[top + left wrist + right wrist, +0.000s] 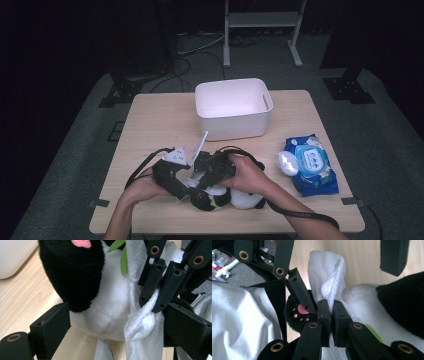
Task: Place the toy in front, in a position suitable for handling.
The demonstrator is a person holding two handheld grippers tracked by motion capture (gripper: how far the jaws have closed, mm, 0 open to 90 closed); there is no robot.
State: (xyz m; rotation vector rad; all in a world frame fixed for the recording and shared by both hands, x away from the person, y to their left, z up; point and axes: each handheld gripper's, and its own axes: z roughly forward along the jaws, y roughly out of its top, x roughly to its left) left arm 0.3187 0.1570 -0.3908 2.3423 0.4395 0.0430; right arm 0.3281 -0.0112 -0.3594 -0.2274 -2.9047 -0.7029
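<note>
High view first: both hands work at the near edge of the wooden surface, the left gripper and right gripper meeting over a black-and-white plush panda, with a white bin behind and a blue wipes pack to the right. Left gripper view: its jaws stand wide apart around the panda, pads not pressing, while the other gripper pinches a white wipe. Right gripper view: jaws clamped shut on the wipe, draped against the panda.
</note>
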